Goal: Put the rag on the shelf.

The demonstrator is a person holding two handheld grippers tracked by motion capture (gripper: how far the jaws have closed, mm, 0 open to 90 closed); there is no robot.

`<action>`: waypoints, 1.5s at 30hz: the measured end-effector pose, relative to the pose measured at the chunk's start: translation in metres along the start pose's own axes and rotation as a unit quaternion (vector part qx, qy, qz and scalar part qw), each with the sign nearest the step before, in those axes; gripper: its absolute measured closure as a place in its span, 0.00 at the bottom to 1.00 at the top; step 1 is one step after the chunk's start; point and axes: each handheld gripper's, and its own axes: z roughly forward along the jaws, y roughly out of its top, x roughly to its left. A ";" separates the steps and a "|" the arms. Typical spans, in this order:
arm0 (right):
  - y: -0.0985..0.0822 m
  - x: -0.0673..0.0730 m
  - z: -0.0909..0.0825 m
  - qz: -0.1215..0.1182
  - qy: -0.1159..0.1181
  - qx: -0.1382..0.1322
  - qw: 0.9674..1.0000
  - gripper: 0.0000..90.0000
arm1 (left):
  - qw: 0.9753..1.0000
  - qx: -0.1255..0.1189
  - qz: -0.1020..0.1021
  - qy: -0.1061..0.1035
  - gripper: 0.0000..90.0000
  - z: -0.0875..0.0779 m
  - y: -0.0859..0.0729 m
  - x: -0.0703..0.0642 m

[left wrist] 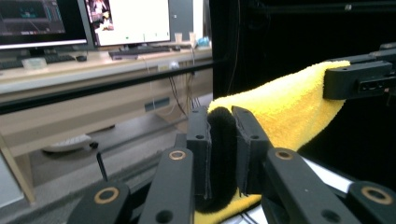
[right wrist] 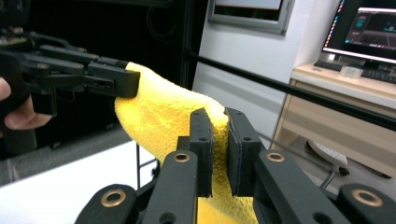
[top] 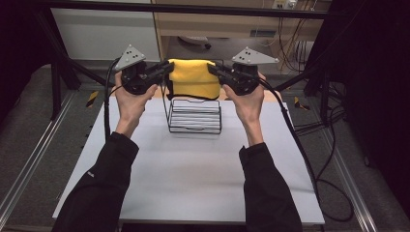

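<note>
Both forearms raised; L gripper (top: 164, 69) & R gripper (top: 215, 69) clamp yellow towel (top: 193, 77) above wire rack (top: 195, 116).

Towel (top: 193, 77): stretched between left gripper (top: 166, 69) and right gripper (top: 212, 69), above wire rack (top: 195, 116); rack on table (top: 193, 169), far centre.

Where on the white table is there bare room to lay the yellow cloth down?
The white tabletop is bare between the black wire rack and the near edge, and on strips left and right of the rack. It is crowded at the far middle, where the yellow terry cloth hangs.
</note>
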 end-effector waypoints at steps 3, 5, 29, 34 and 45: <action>-0.003 0.002 -0.003 -0.001 0.007 0.015 1.000 0.91 | 1.000 0.009 0.000 -0.005 0.86 -0.003 -0.004 -0.003; -0.007 0.002 -0.005 0.001 0.009 0.021 1.000 0.91 | 1.000 0.018 0.001 -0.008 0.86 -0.004 -0.007 -0.005; -0.037 0.010 -0.011 -0.027 0.050 0.059 0.997 0.90 | 0.997 0.082 -0.006 -0.010 0.90 -0.003 0.026 -0.003; -0.040 0.009 -0.011 -0.025 0.053 0.058 0.997 0.90 | 0.992 0.122 -0.008 -0.027 0.98 0.008 0.016 -0.006; -0.041 0.009 -0.013 0.006 0.069 0.056 0.996 0.76 | 0.985 0.169 0.003 -0.045 1.00 0.012 -0.006 -0.010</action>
